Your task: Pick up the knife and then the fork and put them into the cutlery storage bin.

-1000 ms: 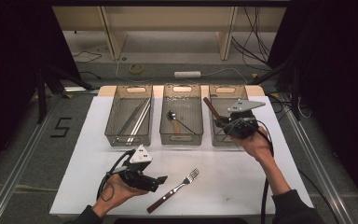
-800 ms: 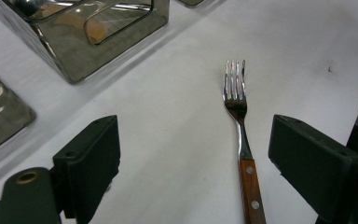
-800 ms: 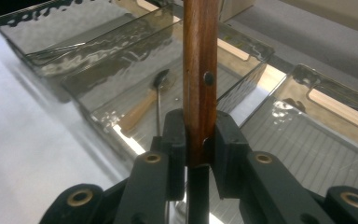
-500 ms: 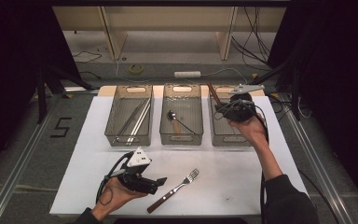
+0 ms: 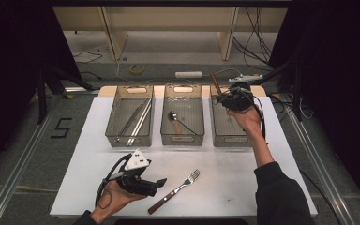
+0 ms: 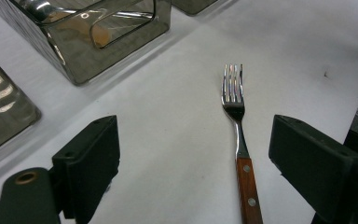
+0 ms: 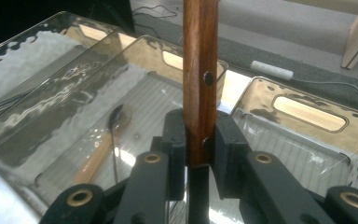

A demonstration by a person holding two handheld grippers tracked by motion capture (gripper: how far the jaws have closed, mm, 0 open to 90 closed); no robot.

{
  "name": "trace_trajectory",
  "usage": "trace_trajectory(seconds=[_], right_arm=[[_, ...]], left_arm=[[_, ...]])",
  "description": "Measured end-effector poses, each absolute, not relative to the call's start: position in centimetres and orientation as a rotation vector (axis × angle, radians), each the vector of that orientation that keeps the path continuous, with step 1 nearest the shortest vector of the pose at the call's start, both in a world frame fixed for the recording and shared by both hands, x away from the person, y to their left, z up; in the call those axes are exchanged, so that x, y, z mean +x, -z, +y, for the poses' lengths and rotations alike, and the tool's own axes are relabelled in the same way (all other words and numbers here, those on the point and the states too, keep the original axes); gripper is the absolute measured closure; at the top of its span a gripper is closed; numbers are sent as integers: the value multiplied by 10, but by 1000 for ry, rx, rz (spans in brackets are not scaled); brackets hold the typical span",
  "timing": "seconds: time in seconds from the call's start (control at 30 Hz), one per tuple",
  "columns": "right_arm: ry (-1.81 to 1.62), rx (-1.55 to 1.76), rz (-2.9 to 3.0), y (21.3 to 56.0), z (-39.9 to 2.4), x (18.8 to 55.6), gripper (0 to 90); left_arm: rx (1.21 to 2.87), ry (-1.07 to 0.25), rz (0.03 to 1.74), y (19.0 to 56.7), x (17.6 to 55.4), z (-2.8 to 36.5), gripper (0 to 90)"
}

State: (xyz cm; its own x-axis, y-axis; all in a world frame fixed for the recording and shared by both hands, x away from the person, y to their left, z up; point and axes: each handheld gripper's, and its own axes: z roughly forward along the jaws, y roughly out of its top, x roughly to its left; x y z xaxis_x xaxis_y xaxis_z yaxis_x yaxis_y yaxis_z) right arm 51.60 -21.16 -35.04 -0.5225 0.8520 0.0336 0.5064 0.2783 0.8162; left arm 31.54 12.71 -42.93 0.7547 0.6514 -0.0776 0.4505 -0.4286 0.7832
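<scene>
Right gripper (image 7: 199, 154) was clamped on a wooden handle (image 7: 199, 70), held upright over the right-hand bin (image 5: 228, 125), blade end hidden; left gripper (image 6: 193, 158) rested on the bench (image 5: 243, 178), jaws wide apart, empty; fork (image 6: 237, 140) lay between them, untouched; spoon (image 5: 178, 121) in middle bin (image 5: 183, 115).

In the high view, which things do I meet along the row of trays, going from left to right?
Left tray with long metal utensils → middle tray with a spoon → right tray, with the right tongs holding a wooden handle above it.
</scene>
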Motion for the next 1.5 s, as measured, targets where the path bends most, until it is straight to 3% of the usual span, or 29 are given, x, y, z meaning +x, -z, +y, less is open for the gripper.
trace_trajectory(seconds=[1.5], right_arm=[[-996,1556,2046,408,-213,543,775]], left_arm=[[2068,-294,801,429,307,128,156]])
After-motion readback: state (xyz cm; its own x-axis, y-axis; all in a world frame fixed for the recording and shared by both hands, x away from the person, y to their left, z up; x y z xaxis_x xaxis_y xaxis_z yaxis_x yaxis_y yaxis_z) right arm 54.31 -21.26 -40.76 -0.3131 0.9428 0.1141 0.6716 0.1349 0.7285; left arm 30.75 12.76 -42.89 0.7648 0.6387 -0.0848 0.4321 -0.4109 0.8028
